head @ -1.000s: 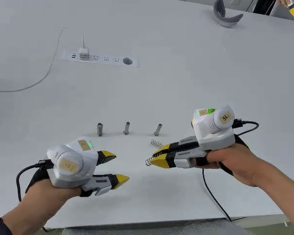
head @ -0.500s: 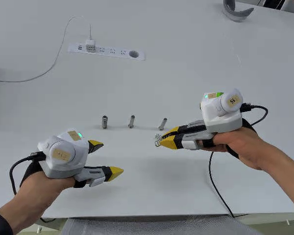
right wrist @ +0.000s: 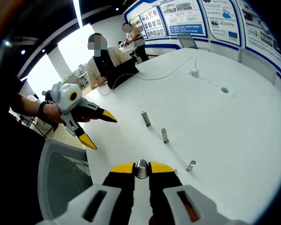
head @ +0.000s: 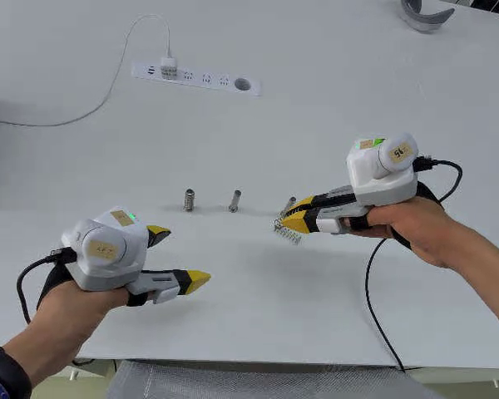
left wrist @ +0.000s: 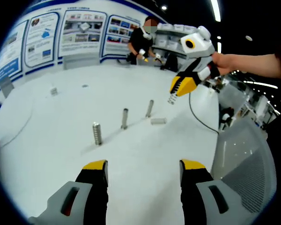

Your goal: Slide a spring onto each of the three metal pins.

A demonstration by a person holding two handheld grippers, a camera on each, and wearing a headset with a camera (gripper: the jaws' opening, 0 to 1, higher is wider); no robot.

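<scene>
While three pins [left wrist: 125, 118] stood in a row on the table [head: 316, 100], one spring [left wrist: 98, 132] sat around the left end pin [left wrist: 98, 140]. A second spring [left wrist: 158, 121] lay near the right end pin [left wrist: 150, 108], and a third spring [right wrist: 140, 165] was pinched by the right gripper [right wrist: 141, 171]. The left gripper [left wrist: 143, 168] hovered, jaws spread.

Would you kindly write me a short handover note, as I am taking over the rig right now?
Left gripper: open, empty, above the near part of the table.
Right gripper: shut on the held spring, close to the right pin.
Done: the left pin carries its fitted spring.
Left: the middle pin and the right pin are bare. A loose spring lies on the table beside the right pin. Seat the held spring, then pick up the loose one.
</scene>
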